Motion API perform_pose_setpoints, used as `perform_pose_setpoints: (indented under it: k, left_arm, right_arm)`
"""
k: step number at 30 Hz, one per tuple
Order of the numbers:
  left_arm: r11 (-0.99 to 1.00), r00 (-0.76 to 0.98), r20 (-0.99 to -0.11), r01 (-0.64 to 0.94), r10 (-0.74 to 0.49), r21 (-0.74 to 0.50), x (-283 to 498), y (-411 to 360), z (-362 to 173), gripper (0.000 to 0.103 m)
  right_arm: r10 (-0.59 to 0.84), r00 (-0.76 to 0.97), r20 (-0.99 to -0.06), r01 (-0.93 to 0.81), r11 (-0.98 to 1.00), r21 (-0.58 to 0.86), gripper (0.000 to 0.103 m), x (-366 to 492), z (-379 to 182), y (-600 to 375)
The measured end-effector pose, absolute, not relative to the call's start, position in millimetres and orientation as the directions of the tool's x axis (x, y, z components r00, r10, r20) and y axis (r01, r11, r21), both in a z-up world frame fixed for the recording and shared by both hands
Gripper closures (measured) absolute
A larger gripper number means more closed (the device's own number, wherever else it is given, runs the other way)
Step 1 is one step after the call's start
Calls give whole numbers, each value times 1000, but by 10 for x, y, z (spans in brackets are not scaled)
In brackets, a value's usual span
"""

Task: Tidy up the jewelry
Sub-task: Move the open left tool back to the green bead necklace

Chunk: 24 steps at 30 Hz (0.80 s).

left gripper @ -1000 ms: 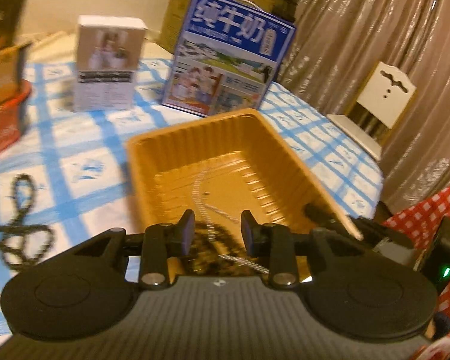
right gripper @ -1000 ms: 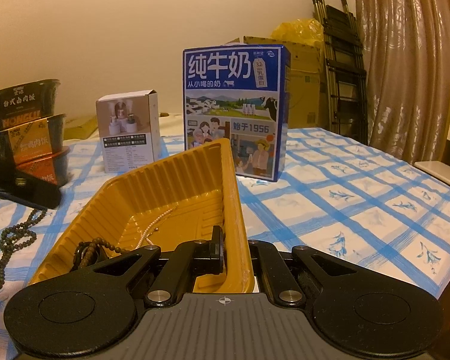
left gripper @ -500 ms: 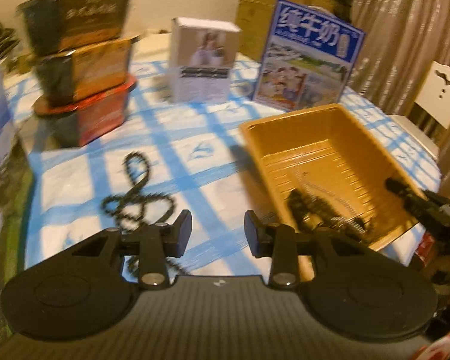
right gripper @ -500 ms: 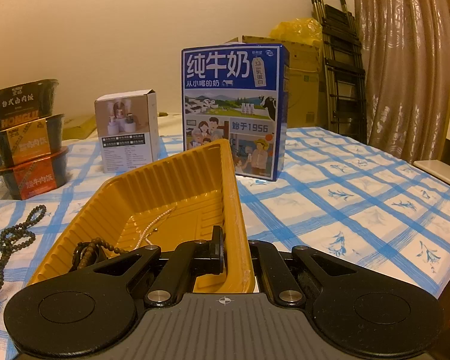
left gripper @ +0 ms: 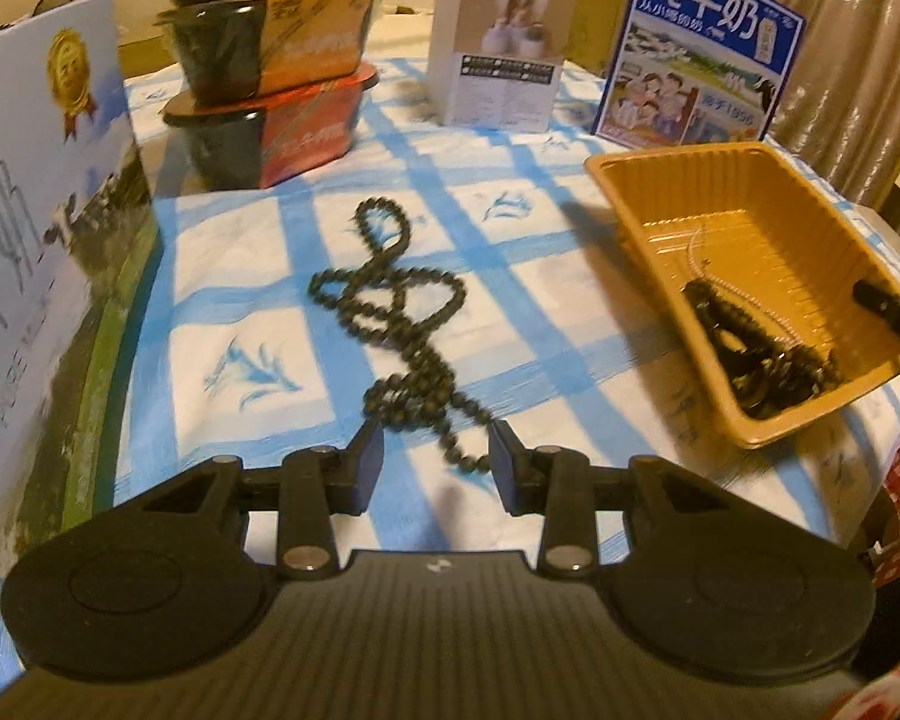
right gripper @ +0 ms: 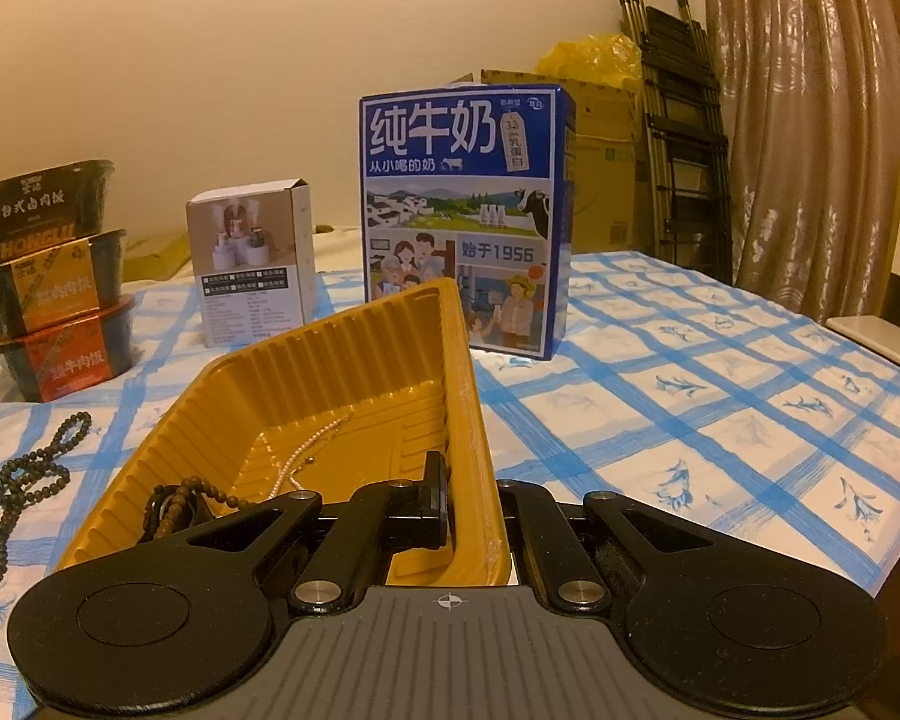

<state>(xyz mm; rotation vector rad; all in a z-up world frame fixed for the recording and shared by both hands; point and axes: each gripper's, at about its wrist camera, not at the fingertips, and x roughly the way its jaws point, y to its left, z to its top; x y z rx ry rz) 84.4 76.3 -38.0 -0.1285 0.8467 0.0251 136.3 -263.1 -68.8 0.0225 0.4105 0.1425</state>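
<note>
Left claw [left gripper: 437, 461] hovered spread over the near end of a dark bead string [left gripper: 402, 324] lying on the bench [left gripper: 258, 324]; right claw [right gripper: 474, 501] pinched the tray [right gripper: 330, 372] wall, beads and a pearl chain [right gripper: 312, 450] inside.

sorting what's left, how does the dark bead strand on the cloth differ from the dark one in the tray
The bead strand on the tablecloth lies spread in long loops, outside the yellow tray. The bead strand in the tray is bunched in a heap, with a thin pale chain across it. Both are dark round beads.
</note>
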Motion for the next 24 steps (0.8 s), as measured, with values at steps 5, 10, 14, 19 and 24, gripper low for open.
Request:
perform_pose_setpoints:
  k: [5,10,14,19,24]
  left_arm:
    - [994,662,-750,-71,-13,-80,872,769,-428,69]
    - [995,660,-751,-65,-9,-70,920,757,-465,68]
    - [997,662,-749,-53,-1,-49,992,738,-489,68]
    - [1000,672,-740,-26,12,-7,1094,701,-509,68]
    - [999,683,-730,5,27,41,1245,667,-543,68]
  right_arm:
    - [138,907,-399,-129,990,48,100,1370,-692,-2628]
    - [138,906,-399,-130,990,48,100,1371,-693,-2630]
    - [139,906,-400,-130,990,49,100,1370,-696,-2630]
    - [139,906,-400,-129,990,50,100,1363,-703,-2634]
    - [138,906,-400,-128,990,52,100,1364,-703,-2635]
